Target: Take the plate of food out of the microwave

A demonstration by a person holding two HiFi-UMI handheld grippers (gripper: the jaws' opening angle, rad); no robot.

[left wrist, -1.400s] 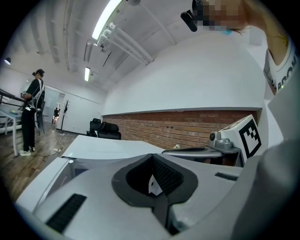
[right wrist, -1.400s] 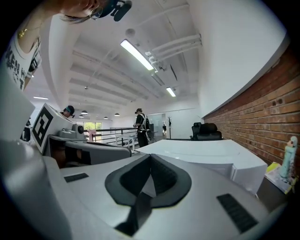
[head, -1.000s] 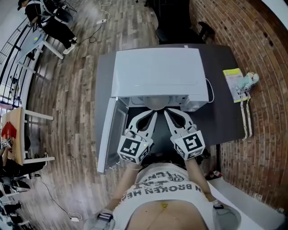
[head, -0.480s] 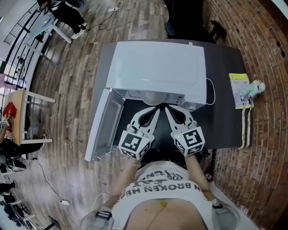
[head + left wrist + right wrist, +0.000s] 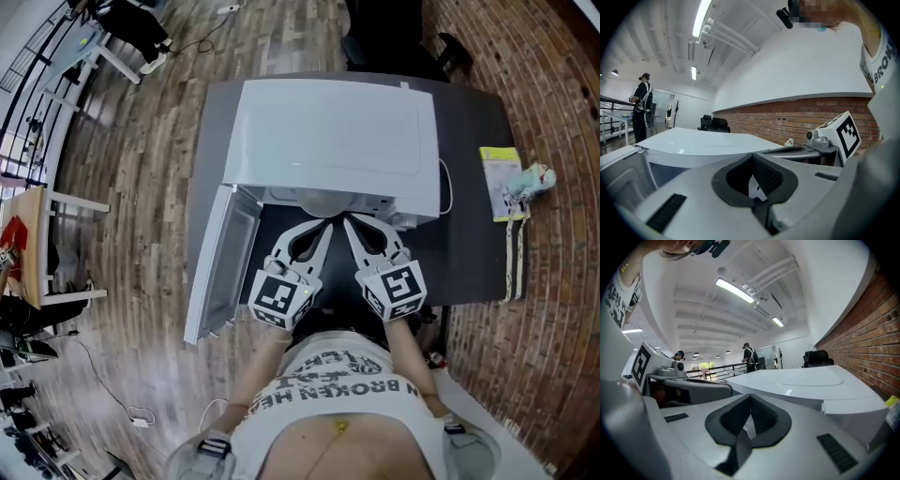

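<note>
A white microwave (image 5: 333, 131) stands on a dark table (image 5: 469, 253), its door (image 5: 220, 272) swung open to the left. At the mouth of the cavity a pale round shape (image 5: 323, 201), probably the plate, peeks out under the top edge; no food can be made out. My left gripper (image 5: 323, 225) and right gripper (image 5: 349, 225) sit side by side just in front of the opening, tips pointing in. Both are shut, with nothing visibly between the pads. In its own view, the left gripper (image 5: 758, 205) shows closed jaws, and so does the right gripper (image 5: 740, 437).
On the table's right part lie a yellow-green booklet (image 5: 500, 183), a small toy figure (image 5: 532, 176) and a strap (image 5: 513, 253). A brick wall runs along the right. Black chairs (image 5: 384, 37) stand behind the table. People (image 5: 641, 105) stand far off in the room.
The head view has shifted, so the microwave sits a little higher in frame. Both grippers have sunk slightly in front of the opening. Their jaws stay closed and the door stays open.
</note>
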